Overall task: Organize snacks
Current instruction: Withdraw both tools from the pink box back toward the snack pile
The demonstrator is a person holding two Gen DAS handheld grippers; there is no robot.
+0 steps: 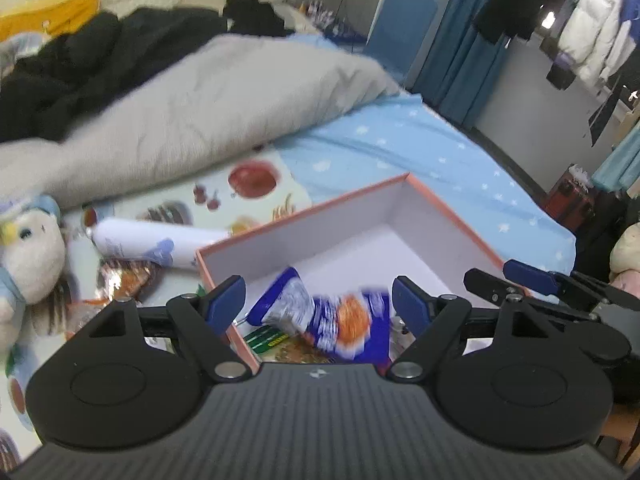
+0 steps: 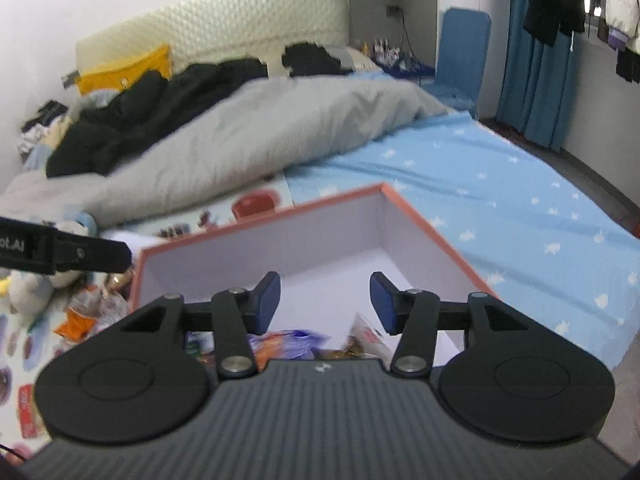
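Both released: left claw (image 1: 318,302) above blue snack packet (image 1: 336,320) inside pink-rimmed box (image 1: 440,216); right claw (image 2: 325,300) over same box.

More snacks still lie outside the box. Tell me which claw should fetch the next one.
Probably left. The left claw is open and empty over the box's left wall, nearest the loose wrappers and white tube. The right claw, also open, hangs over the box interior, farther away.
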